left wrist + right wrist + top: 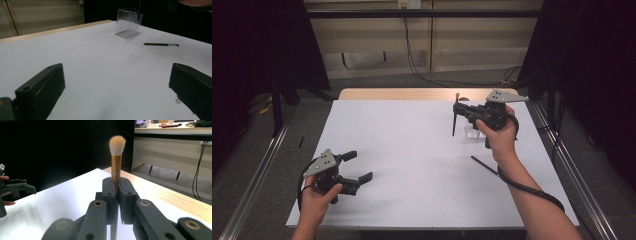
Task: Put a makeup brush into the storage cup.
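Note:
My right gripper [456, 112] is shut on a makeup brush [454, 121] and holds it upright above the table's far right. In the right gripper view, its gold ferrule [116, 167] and tan bristles rise from between the shut jaws [116, 191]. A clear plastic box [471, 132] stands just below that hand; in the left gripper view the box [128, 23] has the brush's dark handle [139, 10] over it. A thin black pen-like stick [484, 165] lies on the table nearer me. My left gripper [357, 167] rests at the near left, wide open and holding nothing [117, 90].
The white table top [412, 150] has a wooden strip [402, 94] along its far edge. Metal rails [257, 170] run along both sides on the floor. Black curtains hang left and right. The left gripper [17, 187] appears far off in the right gripper view.

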Demonstrator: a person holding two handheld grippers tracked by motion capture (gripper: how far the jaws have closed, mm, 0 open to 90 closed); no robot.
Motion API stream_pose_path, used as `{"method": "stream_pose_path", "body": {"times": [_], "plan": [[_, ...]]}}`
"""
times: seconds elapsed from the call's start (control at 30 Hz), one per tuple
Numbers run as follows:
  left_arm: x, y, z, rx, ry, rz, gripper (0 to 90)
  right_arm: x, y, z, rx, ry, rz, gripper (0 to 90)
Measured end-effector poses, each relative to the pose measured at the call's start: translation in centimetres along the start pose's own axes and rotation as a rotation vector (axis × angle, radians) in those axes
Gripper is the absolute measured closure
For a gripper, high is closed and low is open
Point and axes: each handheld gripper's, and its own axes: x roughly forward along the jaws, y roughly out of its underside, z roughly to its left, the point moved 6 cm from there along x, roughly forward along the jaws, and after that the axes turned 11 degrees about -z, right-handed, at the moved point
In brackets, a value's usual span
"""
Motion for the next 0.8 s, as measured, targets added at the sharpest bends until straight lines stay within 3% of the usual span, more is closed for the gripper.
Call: {"method": "stream_pose_path", "body": {"times": [0.8], "plan": [[-1.3,0.6,-0.1,0.008,-0.018,0.018,0.5,0.3,-1.7,-4.2,-0.004,0.069,0.003,84.4]]}}
